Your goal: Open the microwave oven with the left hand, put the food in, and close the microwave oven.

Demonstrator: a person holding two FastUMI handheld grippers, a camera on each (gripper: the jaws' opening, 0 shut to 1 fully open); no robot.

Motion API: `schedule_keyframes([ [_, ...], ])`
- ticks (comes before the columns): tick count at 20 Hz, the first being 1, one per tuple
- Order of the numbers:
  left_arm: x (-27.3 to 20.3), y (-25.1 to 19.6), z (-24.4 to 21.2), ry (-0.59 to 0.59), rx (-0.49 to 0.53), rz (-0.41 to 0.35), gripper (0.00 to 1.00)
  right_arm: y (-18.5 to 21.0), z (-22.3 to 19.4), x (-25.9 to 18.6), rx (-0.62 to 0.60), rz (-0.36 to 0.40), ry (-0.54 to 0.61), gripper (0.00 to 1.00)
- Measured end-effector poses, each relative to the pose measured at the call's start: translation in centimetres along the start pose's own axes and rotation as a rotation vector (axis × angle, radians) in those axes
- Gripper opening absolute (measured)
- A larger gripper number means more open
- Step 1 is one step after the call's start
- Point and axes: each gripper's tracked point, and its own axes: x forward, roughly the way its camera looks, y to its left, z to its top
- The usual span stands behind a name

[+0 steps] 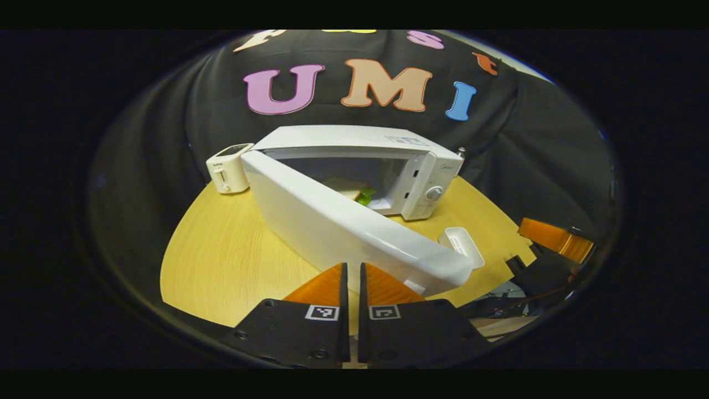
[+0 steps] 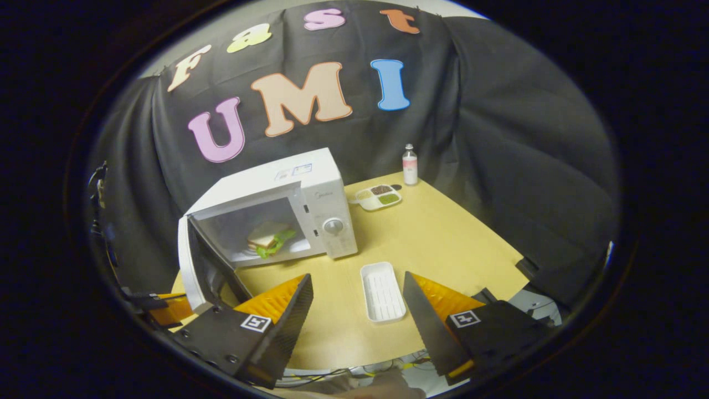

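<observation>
Left gripper view: I log my left hand-held gripper point(image 1: 353, 277) with its fingers pressed nearly together, a thin slit between them, gripping nothing, just in front of the microwave door point(image 1: 343, 227). The door stands swung wide open, running diagonally toward me across the table point(image 1: 221, 260). Behind it, the white microwave oven point(image 1: 360, 160) sits with its cavity exposed; the food point(image 1: 354, 191), a sandwich with a green leaf, lies inside on the cavity floor. One white toaster point(image 1: 230, 169) stands just beside the oven's far left corner. One empty white tray point(image 1: 461, 245) lies on the table near the door's free end. The other hand-held gripper shows at the right edge. Right gripper view: I log my right hand-held gripper point(image 2: 357, 296) with fingers spread wide, empty, hovering over the table's point(image 2: 443, 238) near edge. The white tray point(image 2: 382, 291) lies between its fingers, farther off. The microwave oven point(image 2: 288, 205) is open, the sandwich point(image 2: 268, 237) inside. A compartment dish point(image 2: 378, 197) and a small bottle point(image 2: 410, 164) stand near the far edge.
</observation>
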Motion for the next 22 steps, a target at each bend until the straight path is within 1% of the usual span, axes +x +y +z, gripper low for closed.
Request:
schedule_keyframes([
  [1,0.4,-0.5,0.4,-0.006,-0.003,-0.004,0.06,-0.4,0.6,0.2,0.005,-0.004,-0.011,1.00],
  [2,1.0,-1.1,0.8,-0.013,-0.008,-0.009,0.07,-0.8,1.1,0.4,0.014,-0.006,-0.023,1.00],
  [3,1.4,-1.6,1.1,-0.016,-0.007,-0.016,0.06,-1.3,1.6,0.6,0.023,-0.011,-0.034,1.00],
  [4,1.9,-2.1,1.6,-0.024,-0.003,-0.016,0.05,-1.6,1.9,1.0,0.029,-0.013,-0.041,0.92],
  [5,2.4,-2.4,2.2,-0.034,0.002,-0.015,0.06,-2.0,2.3,1.4,0.029,-0.021,-0.046,0.92],
  [6,2.9,-3.0,2.5,-0.040,0.008,-0.017,0.06,-2.4,2.7,1.7,0.021,-0.027,-0.051,1.00],
  [7,3.4,-3.6,2.9,-0.046,0.010,-0.020,0.06,-2.4,3.0,1.9,0.013,-0.023,-0.055,1.00],
  [8,4.0,-4.2,3.3,-0.048,0.010,-0.025,0.06,-2.4,3.4,2.3,0.004,-0.019,-0.062,0.92],
  [9,4.5,-4.7,3.7,-0.053,0.010,-0.028,0.06,-2.5,3.8,2.7,-0.007,-0.015,-0.070,0.92],
  [10,5.0,-5.1,4.1,-0.056,0.010,-0.028,0.06,-2.5,4.3,2.8,-0.019,-0.009,-0.079,1.00],
  [11,5.4,-5.5,4.6,-0.061,0.010,-0.029,0.06,-2.6,4.8,3.1,-0.030,-0.004,-0.090,1.00],
  [12,5.9,-5.7,5.0,-0.063,0.010,-0.027,0.06,-2.7,5.3,3.4,-0.040,0.004,-0.100,0.92],
  [13,6.3,-5.9,5.3,-0.063,0.010,-0.026,0.07,-2.7,5.7,3.7,-0.049,0.012,-0.103,0.92],
  [14,6.9,-6.1,5.7,-0.065,0.008,-0.024,0.05,-2.8,5.7,4.0,-0.058,0.016,-0.103,1.00],
  [15,7.3,-6.2,6.2,-0.068,0.006,-0.021,0.06,-3.0,6.0,4.3,-0.065,0.018,-0.103,1.00],
  [16,7.9,-6.3,6.5,-0.068,0.004,-0.016,0.06,-3.1,6.1,4.6,-0.071,0.020,-0.105,0.92],
  [17,8.5,-6.2,6.8,-0.067,-0.003,-0.009,0.06,-3.3,6.4,4.8,-0.074,0.020,-0.109,0.92],
  [18,9.1,-6.5,7.0,-0.060,-0.019,-0.007,0.06,-3.5,6.7,5.1,-0.079,0.019,-0.114,1.00],
  [19,9.6,-6.9,7.2,-0.058,-0.036,-0.013,0.06,-3.6,7.0,5.3,-0.083,0.019,-0.117,0.92],
  [20,10.1,-7.3,7.4,-0.054,-0.050,-0.014,0.06,-3.6,7.0,5.6,-0.084,0.021,-0.117,1.00],
  [21,10.6,-7.4,7.7,-0.052,-0.056,-0.012,0.06,-3.6,7.1,5.8,-0.085,0.023,-0.115,0.92],
  [22,11.2,-7.5,8.1,-0.056,-0.057,-0.009,0.06,-3.7,7.1,6.1,-0.086,0.026,-0.112,0.92],
])
